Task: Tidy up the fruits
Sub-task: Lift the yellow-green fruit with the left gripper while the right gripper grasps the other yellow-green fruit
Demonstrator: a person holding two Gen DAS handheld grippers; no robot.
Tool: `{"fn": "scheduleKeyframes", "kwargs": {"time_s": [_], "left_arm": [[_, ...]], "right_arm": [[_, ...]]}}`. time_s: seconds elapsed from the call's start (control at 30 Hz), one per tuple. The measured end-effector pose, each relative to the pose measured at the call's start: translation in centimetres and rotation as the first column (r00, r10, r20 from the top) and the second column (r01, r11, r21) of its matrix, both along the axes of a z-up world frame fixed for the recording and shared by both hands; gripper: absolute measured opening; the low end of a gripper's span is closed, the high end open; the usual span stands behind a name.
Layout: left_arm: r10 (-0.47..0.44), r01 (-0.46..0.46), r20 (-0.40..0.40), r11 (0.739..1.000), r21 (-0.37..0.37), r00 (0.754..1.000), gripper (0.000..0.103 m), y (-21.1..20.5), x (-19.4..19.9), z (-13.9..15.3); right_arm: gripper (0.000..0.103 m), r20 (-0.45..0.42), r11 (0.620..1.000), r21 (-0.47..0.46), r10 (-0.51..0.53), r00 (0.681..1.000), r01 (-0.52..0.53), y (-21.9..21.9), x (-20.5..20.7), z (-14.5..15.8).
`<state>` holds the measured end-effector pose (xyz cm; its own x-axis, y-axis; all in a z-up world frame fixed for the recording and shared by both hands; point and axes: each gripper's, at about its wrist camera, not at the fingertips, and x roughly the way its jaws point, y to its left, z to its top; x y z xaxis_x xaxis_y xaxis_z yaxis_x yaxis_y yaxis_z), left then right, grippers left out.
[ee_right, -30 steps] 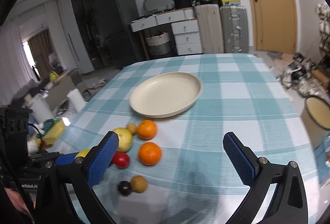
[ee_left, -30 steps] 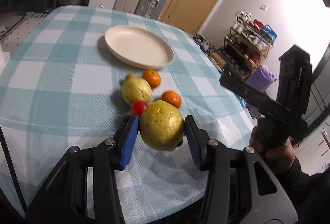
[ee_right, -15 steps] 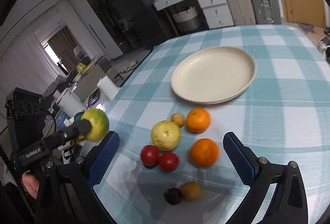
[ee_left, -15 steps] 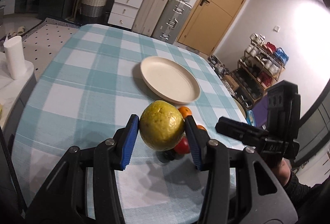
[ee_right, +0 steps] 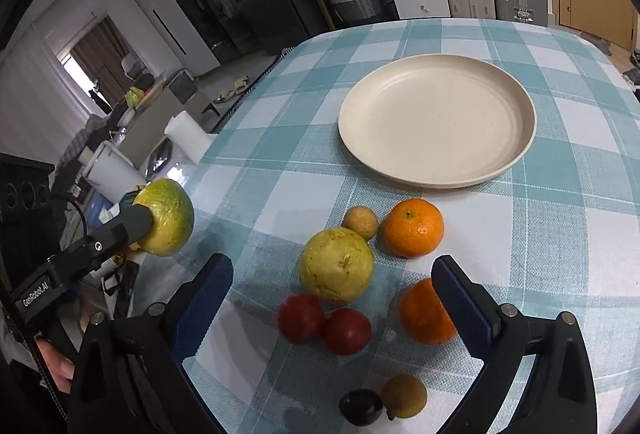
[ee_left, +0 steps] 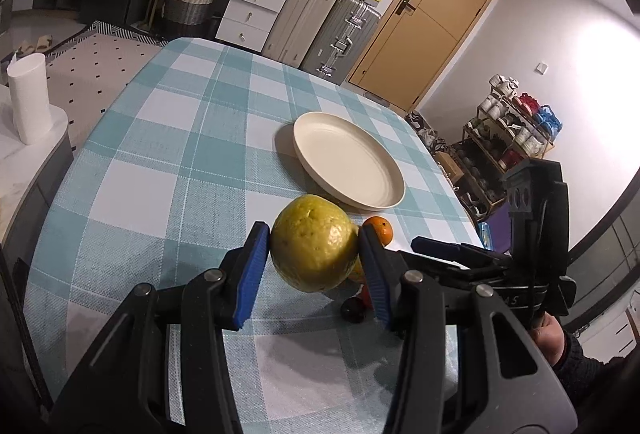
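My left gripper is shut on a large yellow-green guava and holds it above the checked table; it also shows at the left of the right wrist view. An empty cream plate lies further back on the table. My right gripper is open and empty, over a cluster of fruit: a second guava, two oranges, two red fruits, a small yellow fruit, a dark plum and a brownish fruit.
The table has a teal-and-white checked cloth and a rounded edge. A paper roll stands on a side counter to the left. Suitcases, drawers and a door are behind; a shelf of cups is at the right.
My left gripper has lifted the guava up and back from the fruit cluster. My right gripper has moved forward and down over the fruit.
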<state>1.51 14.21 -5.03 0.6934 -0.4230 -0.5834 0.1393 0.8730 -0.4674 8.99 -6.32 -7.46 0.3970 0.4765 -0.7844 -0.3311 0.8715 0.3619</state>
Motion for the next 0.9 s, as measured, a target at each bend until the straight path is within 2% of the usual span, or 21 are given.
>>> {"fn": "scheduleKeyframes", "kwargs": {"time_s": [0.13, 0.37, 0.43, 0.57, 0.63, 0.73, 0.9], "left_arm": [[0.008, -0.008, -0.009, 1.0, -0.008, 1.0, 0.043, 0.4, 0.3, -0.6], [0.017, -0.017, -0.022, 1.0, -0.015, 1.0, 0.043, 1.0, 0.4, -1.3], [0.018, -0.019, -0.025, 1.0, -0.016, 1.0, 0.043, 1.1, 0.5, -1.4], [0.03, -0.031, -0.029, 0.999, -0.016, 0.999, 0.043, 1.5, 0.7, -1.7], [0.032, -0.032, -0.028, 0.999, -0.016, 0.999, 0.043, 1.5, 0.7, -1.7], [0.033, -0.033, -0.032, 0.999, -0.015, 0.999, 0.043, 1.5, 0.7, -1.7], [0.036, -0.036, -0.041, 0.999, -0.012, 0.999, 0.043, 1.4, 0.9, -1.9]], "right_arm": [[0.082, -0.009, 0.998, -0.068, 0.012, 1.0, -0.012, 1.0, 0.3, -0.6], [0.072, -0.028, 0.993, -0.114, 0.017, 0.999, -0.02, 2.2, 0.7, -1.7], [0.071, -0.043, 0.993, -0.115, 0.011, 0.999, -0.016, 2.3, 0.9, -2.0], [0.06, -0.079, 0.995, -0.099, 0.004, 0.997, -0.012, 2.2, 1.3, -2.6], [0.049, -0.101, 0.997, -0.075, -0.007, 0.995, -0.001, 1.9, 1.4, -3.0], [0.049, -0.116, 0.999, -0.029, -0.025, 0.993, 0.022, 1.2, 1.6, -3.3], [0.049, -0.087, 0.999, 0.001, -0.037, 0.996, 0.037, 0.5, 1.3, -2.8]]}}
